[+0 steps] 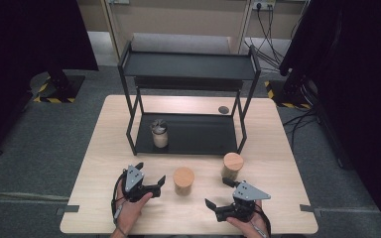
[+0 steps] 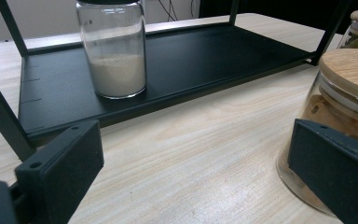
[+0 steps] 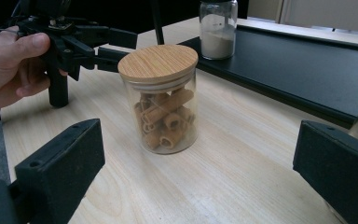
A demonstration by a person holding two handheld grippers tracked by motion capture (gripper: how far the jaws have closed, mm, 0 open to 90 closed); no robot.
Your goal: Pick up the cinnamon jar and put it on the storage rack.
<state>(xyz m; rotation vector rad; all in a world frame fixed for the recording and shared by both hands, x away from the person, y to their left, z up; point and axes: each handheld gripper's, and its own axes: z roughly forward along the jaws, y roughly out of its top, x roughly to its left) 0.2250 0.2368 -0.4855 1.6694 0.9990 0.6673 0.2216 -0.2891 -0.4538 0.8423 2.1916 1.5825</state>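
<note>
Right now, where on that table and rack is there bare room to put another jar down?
The lower shelf lies bare to the right of the powder jar, and the top shelf is bare. The table has open wood at both side edges. It is crowded in front, around the two wooden-lidded jars and both grippers.

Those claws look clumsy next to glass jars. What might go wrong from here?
The left gripper sits open right beside the jar of rolled sticks; a sideways bump might tip it. The right gripper, also open, is close to the second wooden-lidded jar. Lifting either onto the black rack risks clipping its posts or the jar of powder.
</note>
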